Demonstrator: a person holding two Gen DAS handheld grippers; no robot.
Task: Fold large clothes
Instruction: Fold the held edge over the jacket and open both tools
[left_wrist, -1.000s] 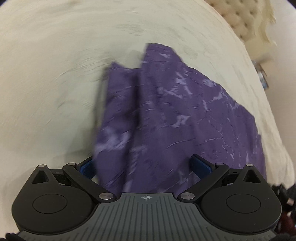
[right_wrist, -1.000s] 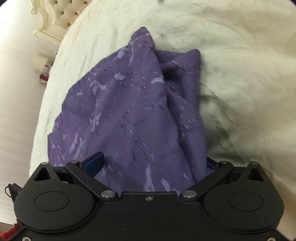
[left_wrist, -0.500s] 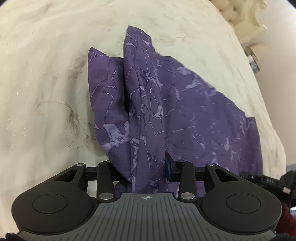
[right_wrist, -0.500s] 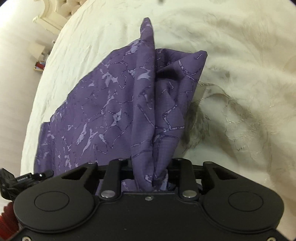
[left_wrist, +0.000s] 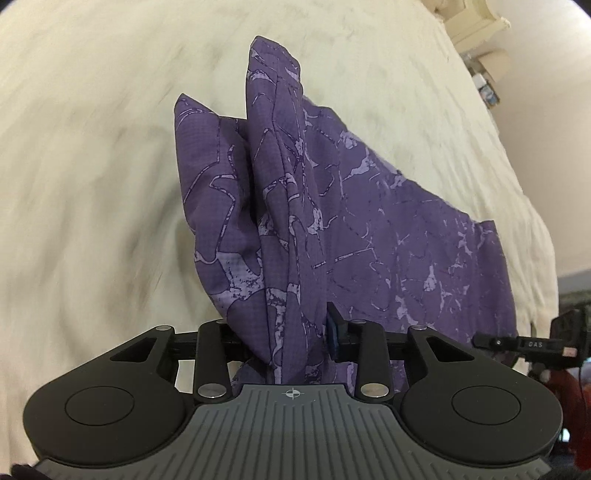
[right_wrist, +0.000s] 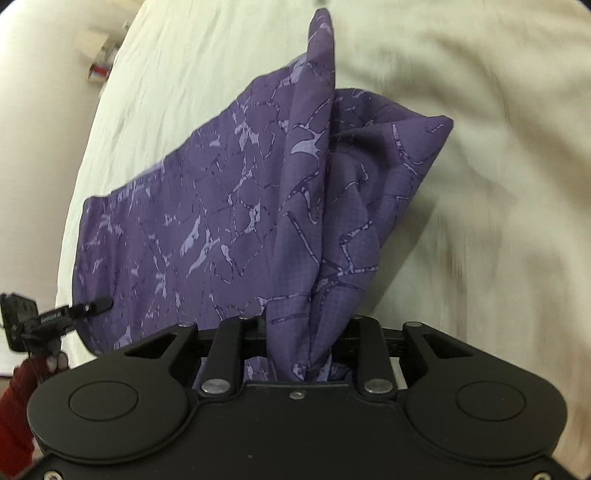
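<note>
left wrist view, left to right: at 9 o'clock i see the cream bedspread (left_wrist: 92, 177), blurred. at centre, the purple garment (left_wrist: 388, 240), dark violet with a pale crackle print, rises from my left tool (left_wrist: 291, 343) toward 12 o'clock in a bunched vertical ridge, a shorter lobe of cloth just beside it at 10 o'clock. the left tool is drawn together and clamped on this gathered cloth; one blue pad (left_wrist: 332, 328) shows at the right of the bundle, touching it, and the other is hidden by fabric. from the ridge the garment spreads flat toward 3 o'clock over the bed. at 1 o'clock stands a cream headboard (left_wrist: 476, 26); at 4 o'clock i see part of the right tool (left_wrist: 528, 343), too small for me to read its jaws here.

right wrist view, left to right: at 8 o'clock, the left tool (right_wrist: 70, 314) and a red sleeve (right_wrist: 14, 406), its tip against the garment's edge. the purple garment (right_wrist: 207, 221) lies spread from 9 o'clock toward centre, then gathers into a ridge running to 12 o'clock, a lobe beside it at 2 o'clock. my right tool (right_wrist: 303, 350) is closed, clamped on the bunched cloth, its pads hidden by fabric. the bedspread (right_wrist: 498, 203) fills 3 o'clock, blurred.
</note>
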